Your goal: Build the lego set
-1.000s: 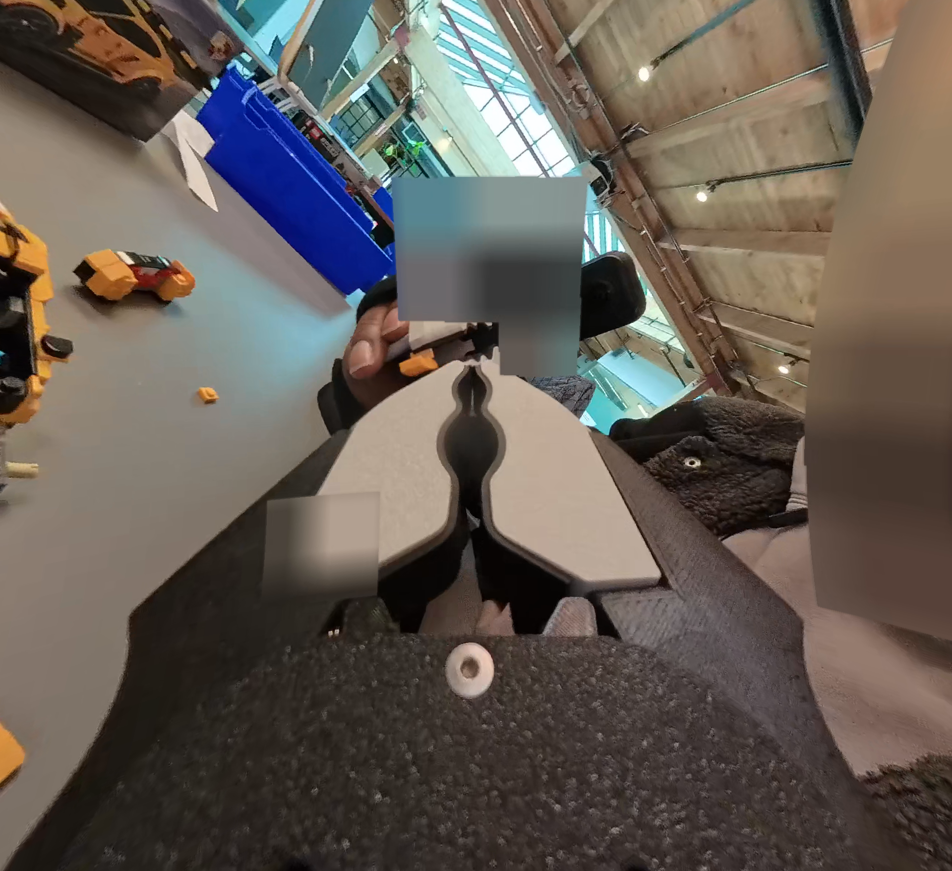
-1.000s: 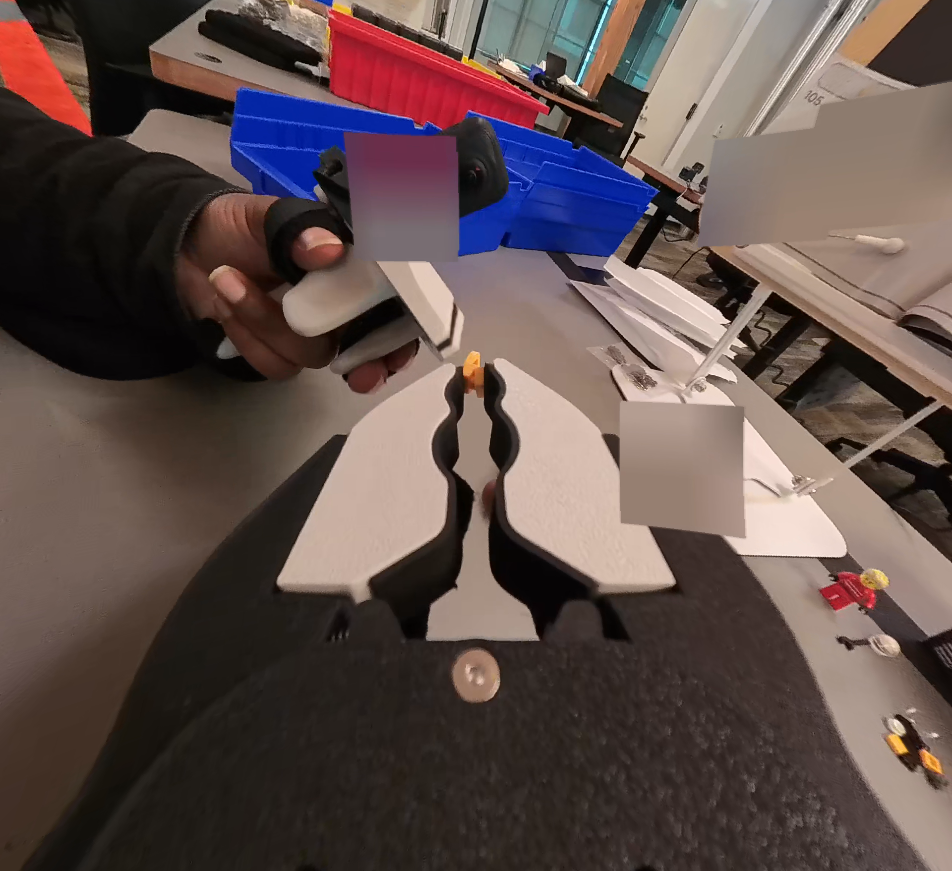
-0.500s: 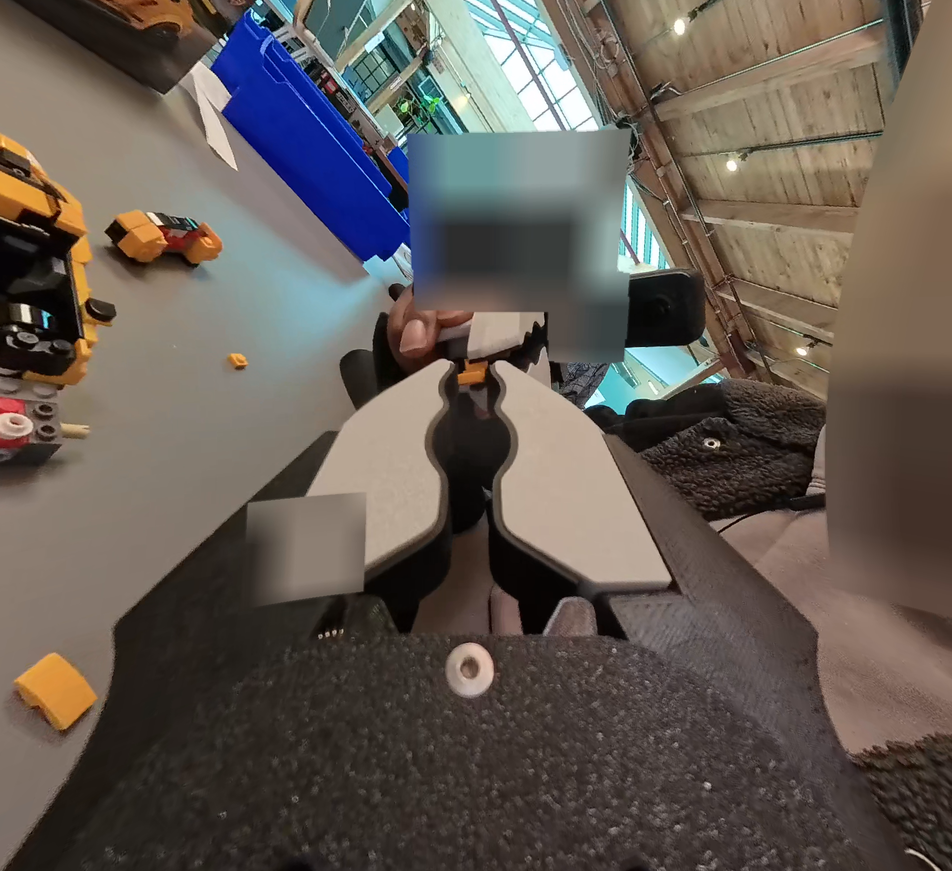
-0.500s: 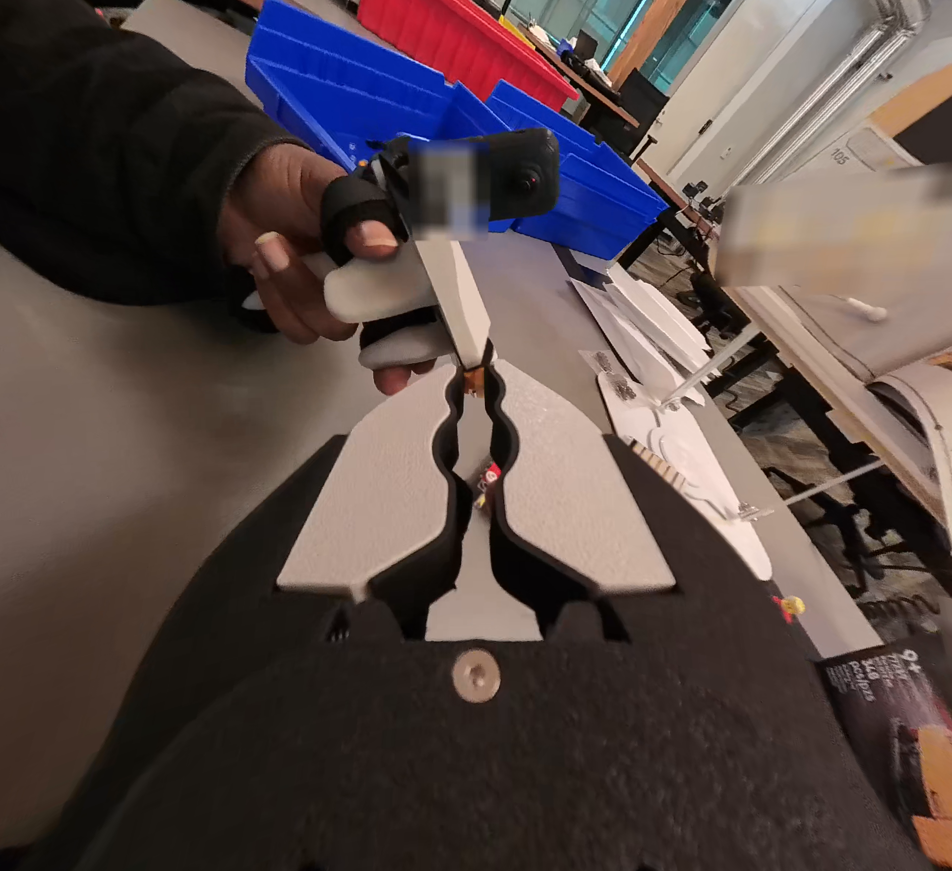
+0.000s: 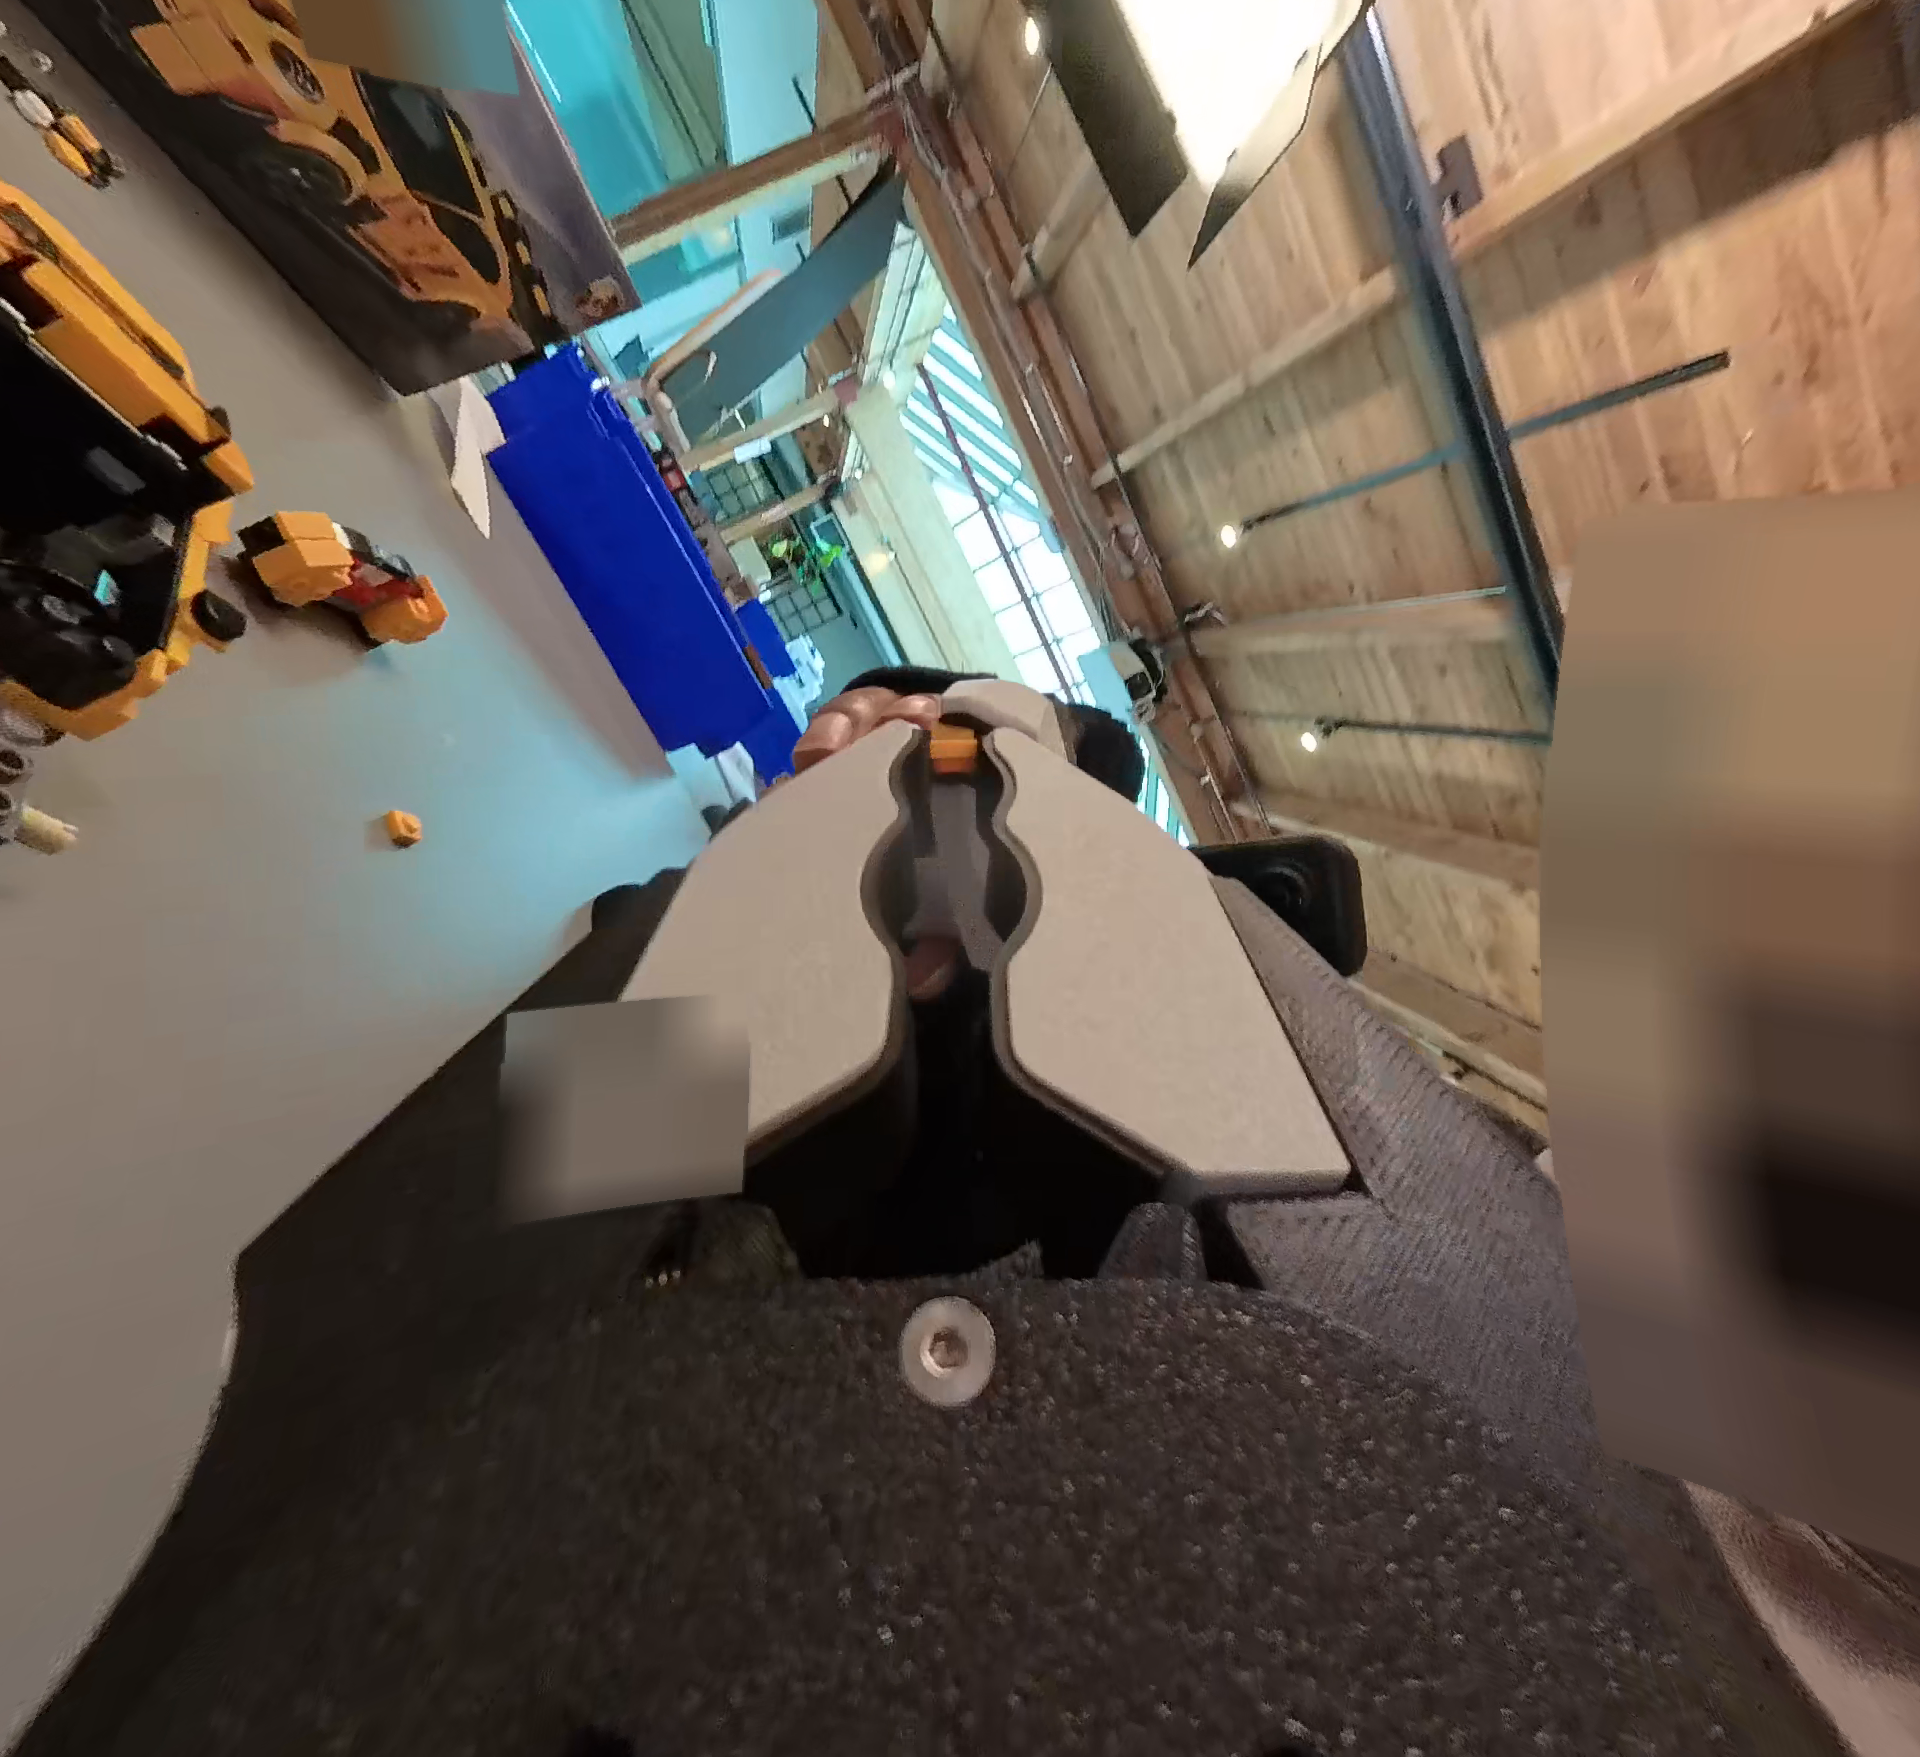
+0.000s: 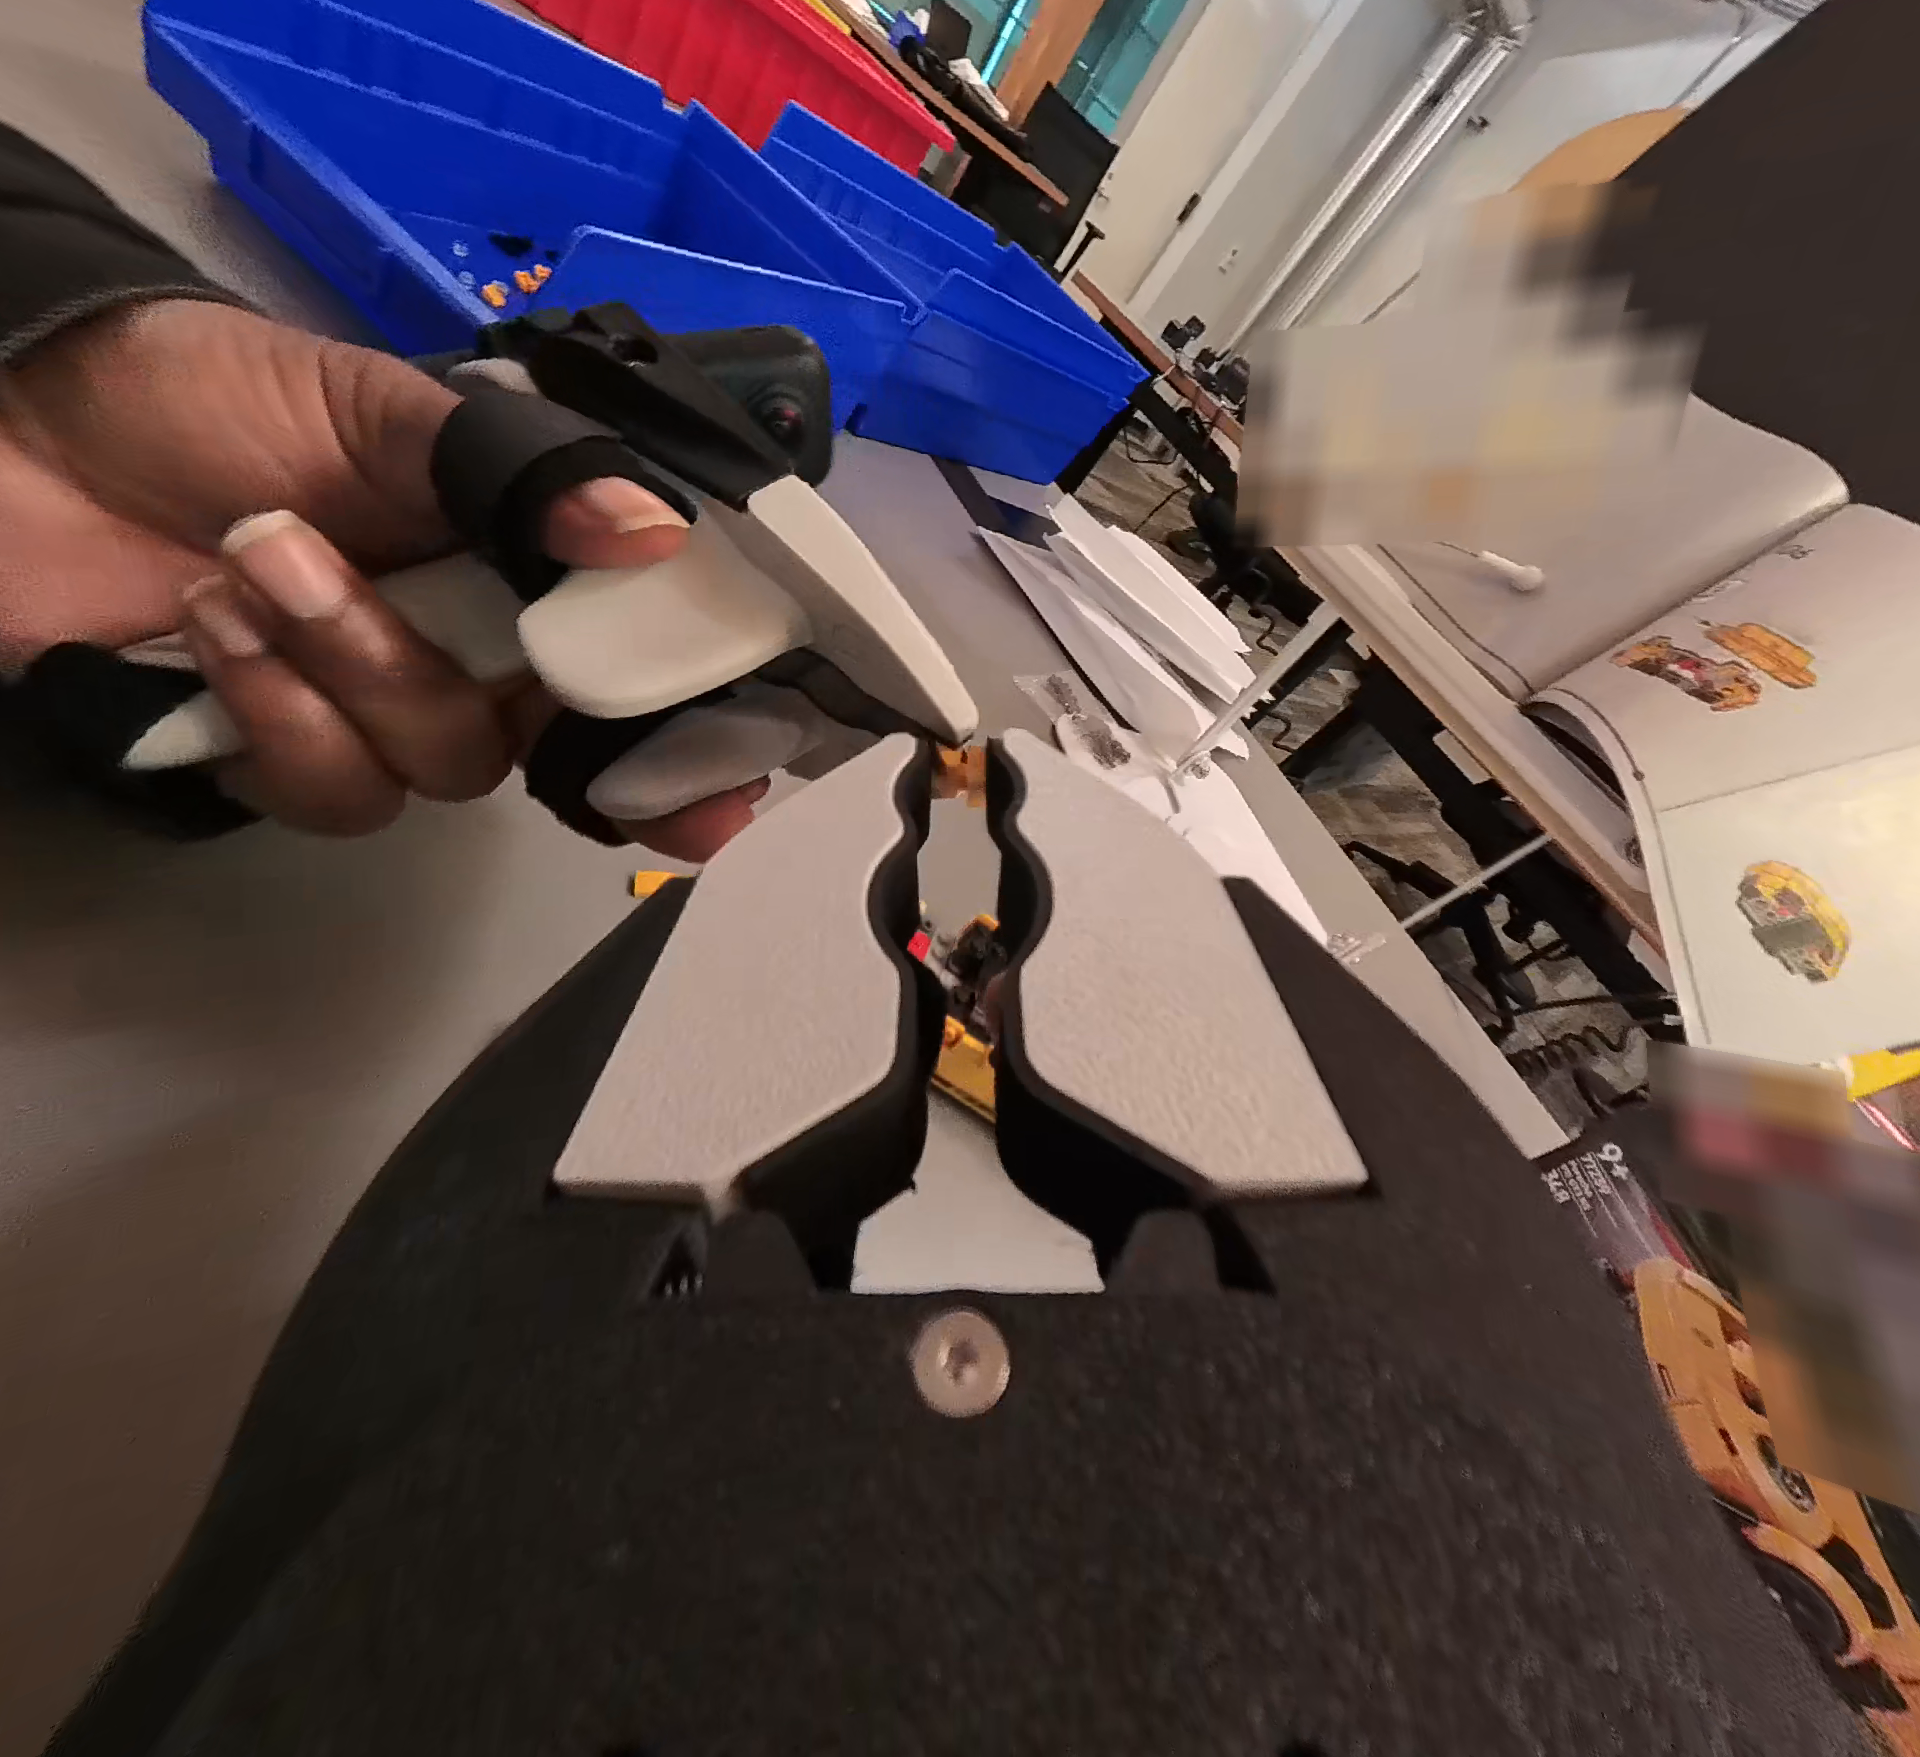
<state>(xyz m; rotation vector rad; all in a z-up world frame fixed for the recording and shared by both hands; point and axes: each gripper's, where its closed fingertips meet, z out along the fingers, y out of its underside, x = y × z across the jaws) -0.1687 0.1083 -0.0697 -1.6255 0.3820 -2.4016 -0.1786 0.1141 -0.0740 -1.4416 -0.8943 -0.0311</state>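
Observation:
A small orange Lego piece (image 5: 951, 757) sits between the tips of my left gripper (image 5: 951, 743), which is shut on it. In the right wrist view the same piece (image 6: 958, 769) is pinched at the tips of my right gripper (image 6: 961, 757). The left gripper (image 6: 951, 720), held by a hand (image 6: 291, 502), comes in from the left and meets the piece from above. Both grippers are raised above the grey table (image 6: 260, 980). The right gripper's finger (image 5: 1003, 705) shows just behind the piece in the left wrist view.
A yellow and black Lego car (image 5: 94, 502), a small orange and red sub-build (image 5: 343, 577) and a loose orange piece (image 5: 401, 826) lie on the table. The set box (image 5: 343, 149), blue bins (image 6: 623, 180), white bags (image 6: 1143, 647) and an open instruction booklet (image 6: 1714, 720) stand around. Left and right tips are no more than a few centimetres apart.
The two grippers have come together tip to tip. The left gripper, shut and beside the orange piece a second ago, now has the piece between its tips. Both views have tilted.

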